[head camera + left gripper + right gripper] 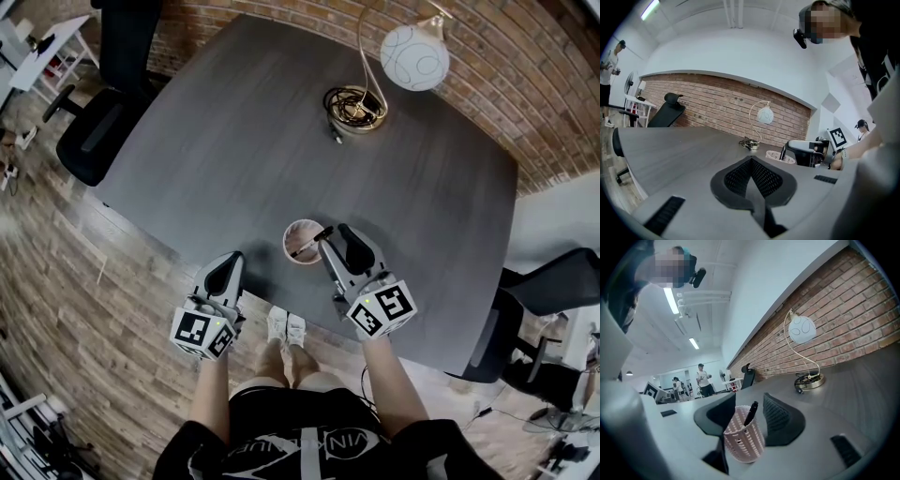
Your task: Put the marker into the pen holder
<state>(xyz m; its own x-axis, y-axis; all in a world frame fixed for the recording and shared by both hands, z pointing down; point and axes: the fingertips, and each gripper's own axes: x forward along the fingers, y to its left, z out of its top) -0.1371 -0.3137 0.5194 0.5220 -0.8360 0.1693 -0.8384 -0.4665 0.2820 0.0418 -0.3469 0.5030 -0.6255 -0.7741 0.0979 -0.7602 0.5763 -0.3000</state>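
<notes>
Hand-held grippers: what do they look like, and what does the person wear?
The left hand-held gripper and the right hand-held gripper are light grey with black ribbed pads. Each carries a white cube with black square markers. The person wears a black short-sleeved shirt with white print.

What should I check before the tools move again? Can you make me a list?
1. Marker inside the pen holder: ok, it leans in it.
2. Pen holder upright on the table: ok.
3. Right tool not gripping the marker: ok, jaws apart.
4. Right tool clear of the pen holder: not ok, its jaws stand either side of it.
5. Left tool empty: ok, jaws together, nothing between.
</notes>
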